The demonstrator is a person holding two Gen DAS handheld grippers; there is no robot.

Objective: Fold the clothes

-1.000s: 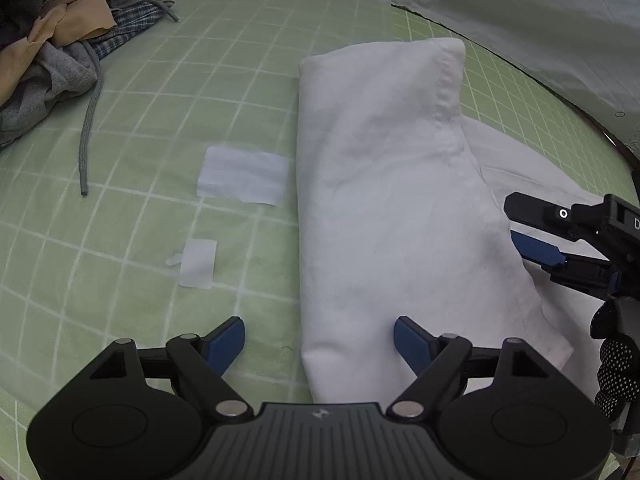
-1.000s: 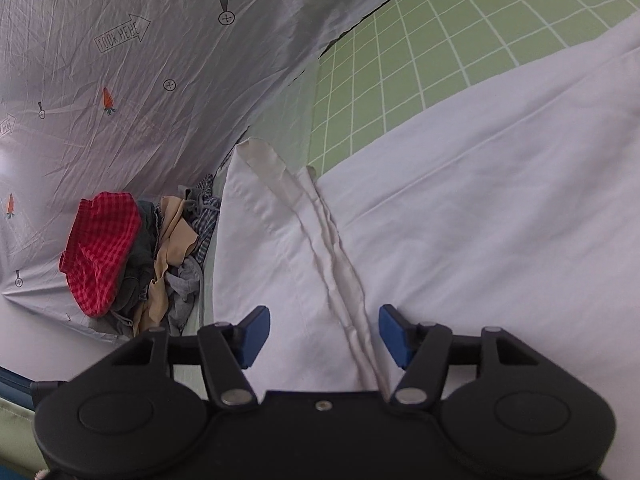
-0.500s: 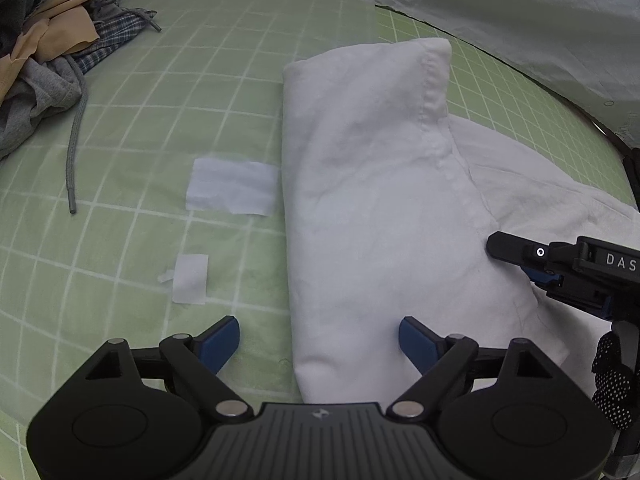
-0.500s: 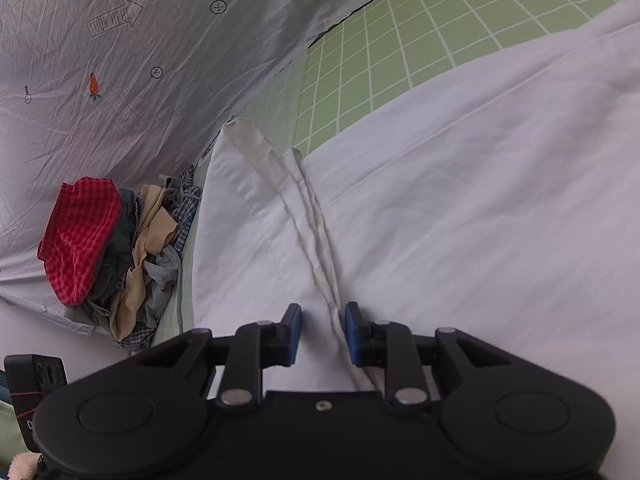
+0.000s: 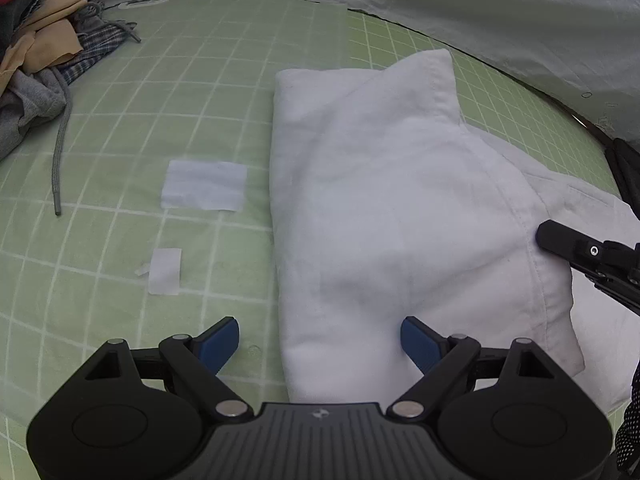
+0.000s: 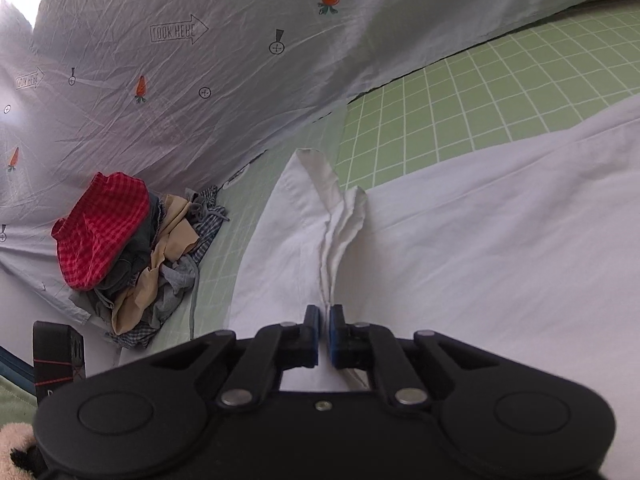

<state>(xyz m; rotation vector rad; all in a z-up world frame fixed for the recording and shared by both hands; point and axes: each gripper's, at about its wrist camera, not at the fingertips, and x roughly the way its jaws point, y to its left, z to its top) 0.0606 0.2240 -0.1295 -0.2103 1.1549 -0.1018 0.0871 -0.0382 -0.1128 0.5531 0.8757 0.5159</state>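
A white garment (image 5: 384, 216) lies partly folded on the green grid mat (image 5: 160, 120). My left gripper (image 5: 320, 340) is open, its blue pads straddling the garment's near folded edge just above the mat. My right gripper (image 6: 325, 334) is shut on a bunched seam edge of the white garment (image 6: 480, 248), which puckers up in front of the pads. The right gripper also shows in the left wrist view (image 5: 580, 252), at the garment's right edge.
A pile of other clothes with a red checked piece (image 6: 104, 224) lies at the mat's far left, also in the left wrist view (image 5: 44, 64). Two white tape patches (image 5: 204, 190) are stuck on the mat. A grey printed sheet (image 6: 200, 60) hangs behind.
My right gripper has closed from open onto the garment's seam edge and pulled it into a pucker. My left gripper stayed open and moved slightly nearer the garment's near edge.
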